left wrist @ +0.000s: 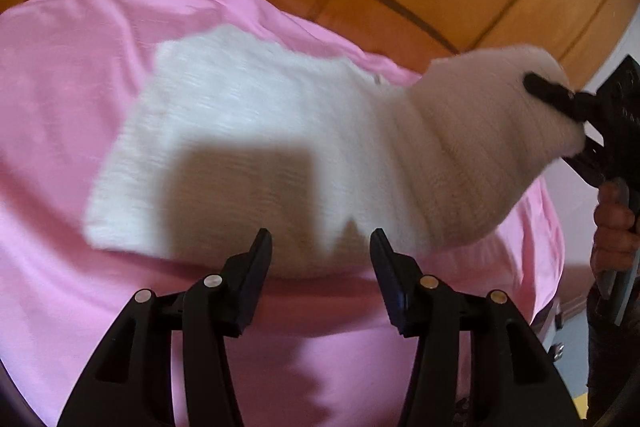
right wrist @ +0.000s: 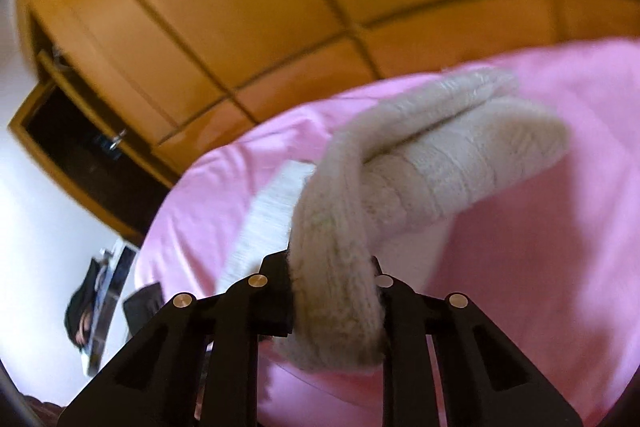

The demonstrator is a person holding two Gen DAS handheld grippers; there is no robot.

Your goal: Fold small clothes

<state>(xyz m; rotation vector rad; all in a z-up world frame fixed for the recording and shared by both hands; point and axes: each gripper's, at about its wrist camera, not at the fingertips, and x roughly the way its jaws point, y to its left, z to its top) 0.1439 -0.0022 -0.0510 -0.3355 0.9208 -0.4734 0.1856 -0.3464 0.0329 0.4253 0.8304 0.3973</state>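
Right claw [right wrist: 334, 263] pinches the white knit garment's [left wrist: 256, 147] lifted edge above pink sheet [left wrist: 60, 87]; left claw [left wrist: 320, 243] gapes empty.

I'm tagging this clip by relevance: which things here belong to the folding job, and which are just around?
Part of the job:
- white knit garment, one end lifted
- right gripper, jaws shut on that end
- left gripper, jaws open, holding nothing
- pink sheet under the garment

Just around:
- wooden wardrobe
- dark item by the wall, too blurred to identify
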